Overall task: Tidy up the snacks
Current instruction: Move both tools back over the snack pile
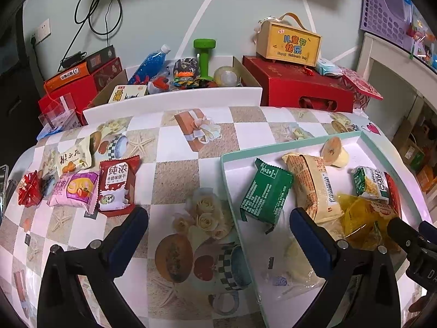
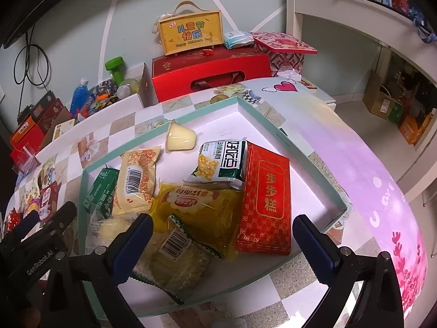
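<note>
- Both tools are empty: the left gripper (image 1: pixel 218 216) has its jaws spread wide over the tablecloth beside the tray wall, and the right gripper (image 2: pixel 222 225) is spread just as wide above the heap in the tray (image 2: pixel 284 134).
- Four snacks wait outside on the table: the red milk-biscuit pack (image 1: pixel 117 184), the pink cake pack (image 1: pixel 73 191), the cream pack (image 1: pixel 73 157) and a small red candy (image 1: pixel 28 188). They lie touching or overlapping, so a grab at one may drag its neighbour.
- In the tray, the yellow bag (image 2: pixel 196 205) lies over other packs; more dropped on top may slide out.
- The pudding cup (image 2: pixel 179 138) lies on its side and could roll if bumped.
- The two tools sit close; they might collide, though the edge view is too distorted to be sure.
</note>
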Demonstrator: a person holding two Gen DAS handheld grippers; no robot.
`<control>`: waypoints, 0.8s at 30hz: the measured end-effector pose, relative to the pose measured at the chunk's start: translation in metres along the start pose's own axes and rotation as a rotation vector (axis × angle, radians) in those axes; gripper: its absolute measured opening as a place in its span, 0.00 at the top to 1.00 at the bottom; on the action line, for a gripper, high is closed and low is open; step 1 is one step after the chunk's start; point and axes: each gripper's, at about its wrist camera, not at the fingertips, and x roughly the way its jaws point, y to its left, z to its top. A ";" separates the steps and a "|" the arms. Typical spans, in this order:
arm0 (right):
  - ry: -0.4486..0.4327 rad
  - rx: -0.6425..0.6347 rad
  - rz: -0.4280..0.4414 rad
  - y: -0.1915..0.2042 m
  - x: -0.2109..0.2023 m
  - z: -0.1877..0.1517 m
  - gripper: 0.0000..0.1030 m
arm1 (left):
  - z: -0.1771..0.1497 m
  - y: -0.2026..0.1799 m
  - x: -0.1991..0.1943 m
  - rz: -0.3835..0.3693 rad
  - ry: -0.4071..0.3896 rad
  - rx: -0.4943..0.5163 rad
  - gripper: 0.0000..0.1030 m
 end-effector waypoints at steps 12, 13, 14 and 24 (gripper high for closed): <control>-0.029 0.015 -0.005 0.010 -0.007 0.003 0.00 | 0.001 0.006 -0.004 -0.021 -0.004 -0.010 0.00; -0.032 0.018 -0.005 0.012 -0.008 0.004 0.00 | 0.002 0.008 -0.006 -0.024 -0.009 -0.013 0.00; -0.037 0.018 -0.005 0.014 -0.010 0.004 0.00 | 0.003 0.009 -0.007 -0.027 -0.017 -0.018 0.00; -0.070 0.022 0.017 0.042 -0.018 0.007 0.00 | 0.010 0.039 -0.023 -0.088 -0.090 -0.077 0.00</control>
